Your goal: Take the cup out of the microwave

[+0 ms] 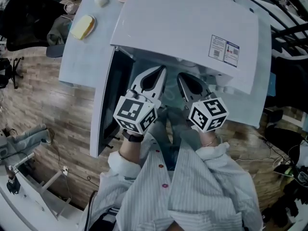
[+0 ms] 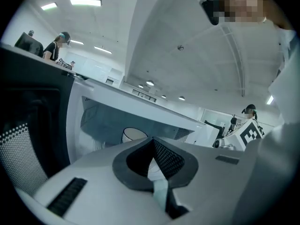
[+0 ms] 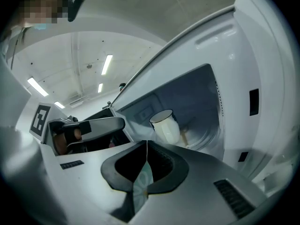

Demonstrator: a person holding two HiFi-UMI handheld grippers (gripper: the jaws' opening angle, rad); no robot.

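left gripper (image 2: 152,139): jaws together, empty | right gripper (image 3: 146,142): jaws together, empty | cup (image 3: 165,125): upright inside microwave (image 1: 192,28) | door (image 1: 114,105): open | both grippers at opening

— What do we see of the microwave (image 1: 192,28)?

— We see a white box standing on a white table (image 1: 84,52), with a printed label (image 1: 224,49) on its top near the right edge. Its door (image 1: 111,105) has a dark window and stands swung wide open to the left.

— And the cup (image 3: 165,125)?

— We find it inside the open chamber, upright, mouth up. It is white with a thin dark rim, and a little narrower at the foot than at the mouth.

— Where in the chamber?

— We see it on the chamber floor, set back from the front edge and apart from the side walls. In the left gripper view we see only its upper part.
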